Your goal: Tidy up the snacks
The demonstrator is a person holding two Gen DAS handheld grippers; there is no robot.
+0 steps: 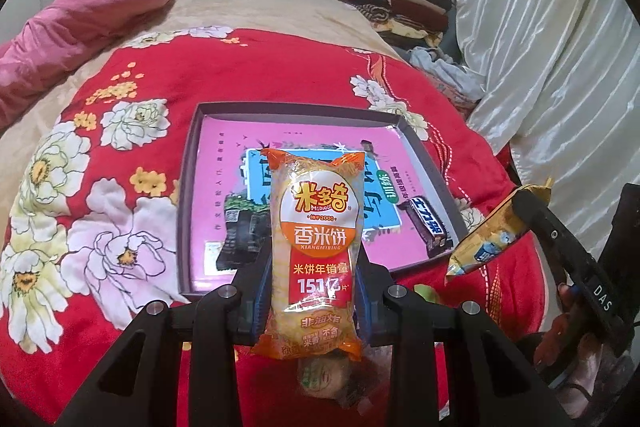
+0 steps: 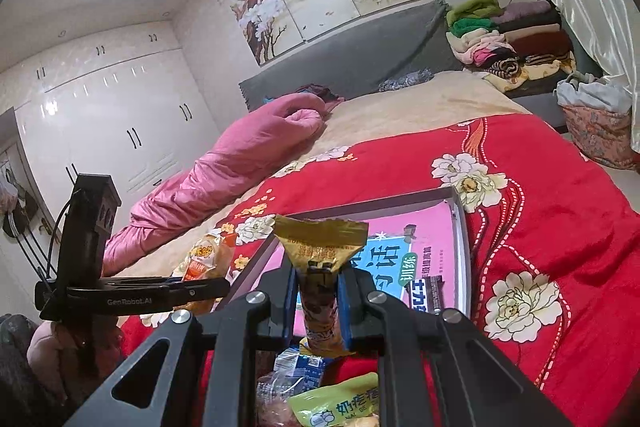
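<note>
Fingertips (image 1: 256, 301) w/ rice-cracker pack (image 1: 314, 247), tray (image 1: 192, 187) ahead

A tray (image 1: 192, 219) sits on the quilt (image 1: 280, 67) w/ 1 chocolate bar (image 1: 428, 227) in its right corner; rice-cracker pack (image 1: 316, 251) is held before it, wafer pack (image 1: 488, 235) to the right.
</note>
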